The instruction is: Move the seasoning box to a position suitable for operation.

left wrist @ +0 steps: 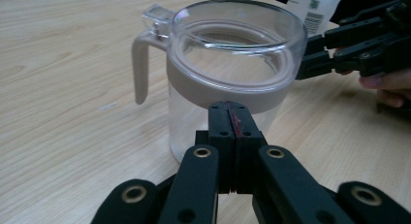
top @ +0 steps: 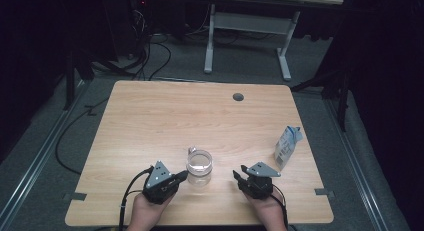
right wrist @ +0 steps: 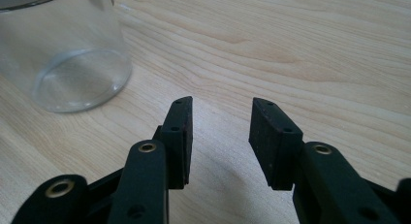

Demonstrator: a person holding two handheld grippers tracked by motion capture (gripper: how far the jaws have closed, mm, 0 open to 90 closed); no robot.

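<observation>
Clear plastic jug with beige collar and handle: light, rigid, slippery; grip the handle. Left gripper pressed together, empty; right gripper spread, empty

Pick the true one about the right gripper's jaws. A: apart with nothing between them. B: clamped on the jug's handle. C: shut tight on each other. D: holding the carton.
A: in its own view the right gripper has a bare gap between its jaws, with the jug off to one side, untouched.
</observation>
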